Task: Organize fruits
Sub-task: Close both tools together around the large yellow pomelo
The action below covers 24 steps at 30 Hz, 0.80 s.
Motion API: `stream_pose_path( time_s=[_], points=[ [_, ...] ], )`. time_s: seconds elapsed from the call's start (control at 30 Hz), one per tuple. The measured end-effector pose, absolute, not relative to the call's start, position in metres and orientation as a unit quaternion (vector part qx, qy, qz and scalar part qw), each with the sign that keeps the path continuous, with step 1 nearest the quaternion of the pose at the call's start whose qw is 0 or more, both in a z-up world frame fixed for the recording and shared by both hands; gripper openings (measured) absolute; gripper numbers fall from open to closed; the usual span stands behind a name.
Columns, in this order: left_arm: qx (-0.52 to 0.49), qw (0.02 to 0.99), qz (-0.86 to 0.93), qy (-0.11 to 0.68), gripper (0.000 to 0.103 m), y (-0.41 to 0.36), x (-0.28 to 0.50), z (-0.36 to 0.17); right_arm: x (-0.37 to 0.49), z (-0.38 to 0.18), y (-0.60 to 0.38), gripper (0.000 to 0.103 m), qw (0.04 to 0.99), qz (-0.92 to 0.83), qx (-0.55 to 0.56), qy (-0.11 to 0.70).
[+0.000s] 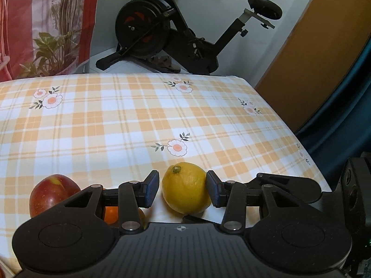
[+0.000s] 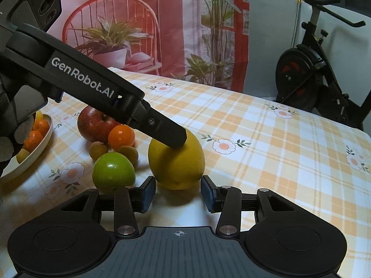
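A yellow lemon [image 1: 185, 190] sits low over the checked tablecloth [image 1: 139, 120], between the pads of my left gripper [image 1: 183, 185], which is shut on it from both sides. In the right wrist view one left finger [image 2: 171, 136] crosses the top of the lemon [image 2: 176, 164]. My right gripper [image 2: 178, 194] stands open at the lemon's near end, its pads just clear of the skin. To the left lie a red apple [image 2: 92, 122], a mandarin [image 2: 121, 136], a green apple [image 2: 113, 173] and two small brownish fruits [image 2: 98, 149]. The left wrist view shows the red apple [image 1: 53, 192] partly hidden.
A pale plate [image 2: 34, 155] with mandarins stands at the table's left edge, beside a gloved hand [image 2: 23, 129]. An exercise bike [image 1: 162, 34] stands beyond the far edge. The cloth stretches bare towards the right edge [image 1: 301, 143]. A printed backdrop [image 2: 162, 23] hangs behind.
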<state>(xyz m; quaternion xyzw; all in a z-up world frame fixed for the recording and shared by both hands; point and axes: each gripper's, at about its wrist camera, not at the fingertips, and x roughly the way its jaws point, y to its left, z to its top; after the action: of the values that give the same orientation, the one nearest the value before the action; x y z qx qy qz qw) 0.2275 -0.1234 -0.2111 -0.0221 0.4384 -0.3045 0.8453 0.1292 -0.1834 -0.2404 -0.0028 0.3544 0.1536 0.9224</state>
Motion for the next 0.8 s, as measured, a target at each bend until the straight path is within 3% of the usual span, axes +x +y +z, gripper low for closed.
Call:
stream_pose_path(
  time_s=[0.8],
  points=[
    [-0.044, 0.837, -0.317, 0.444, 0.045, -0.126, 0.239, -0.213, 0.138, -0.248, -0.185, 0.041, 0.924, 0.16, -0.001, 0.348]
  ],
)
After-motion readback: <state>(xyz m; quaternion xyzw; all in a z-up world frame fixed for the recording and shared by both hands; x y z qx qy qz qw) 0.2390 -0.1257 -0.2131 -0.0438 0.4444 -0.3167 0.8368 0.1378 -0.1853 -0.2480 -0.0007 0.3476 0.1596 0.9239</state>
